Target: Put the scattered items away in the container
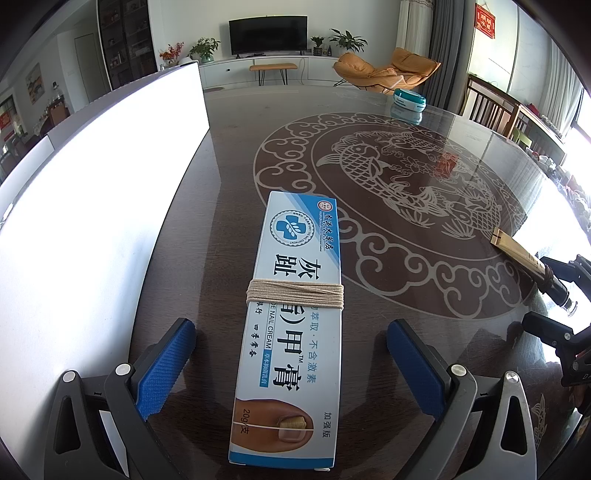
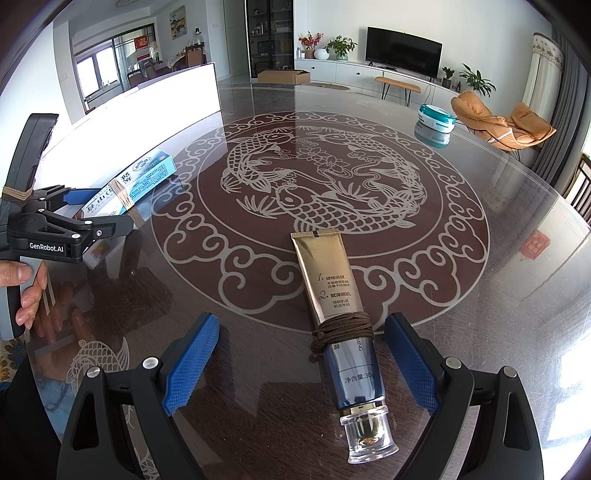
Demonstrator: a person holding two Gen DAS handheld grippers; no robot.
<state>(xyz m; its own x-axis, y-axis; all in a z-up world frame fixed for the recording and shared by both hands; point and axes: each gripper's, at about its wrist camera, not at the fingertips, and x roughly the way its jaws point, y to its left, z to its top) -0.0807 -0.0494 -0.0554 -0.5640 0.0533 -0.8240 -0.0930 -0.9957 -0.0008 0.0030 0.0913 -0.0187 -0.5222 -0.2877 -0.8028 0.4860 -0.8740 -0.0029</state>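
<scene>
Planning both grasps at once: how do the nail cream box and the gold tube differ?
The nail cream box is a flat rectangular carton, white and blue; the gold tube is a rounded tube, gold turning dark blue, with a clear cap. The box is wrapped in pale beige string, the tube in dark brown cord. The box lies between the left gripper jaws, the tube between the right gripper jaws. Both lie flat on the table, ungrasped, jaws open.

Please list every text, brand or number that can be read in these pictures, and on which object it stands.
"NAIL CREAM", "20g", "灰趾甲膏": long white-and-blue cardboard box.
"净含量:30g", "1.", "2.": gold-and-blue plastic tube.
"GenRobot.AI": black body of the left claw.
Red wall hanging: too blurred to read.
</scene>
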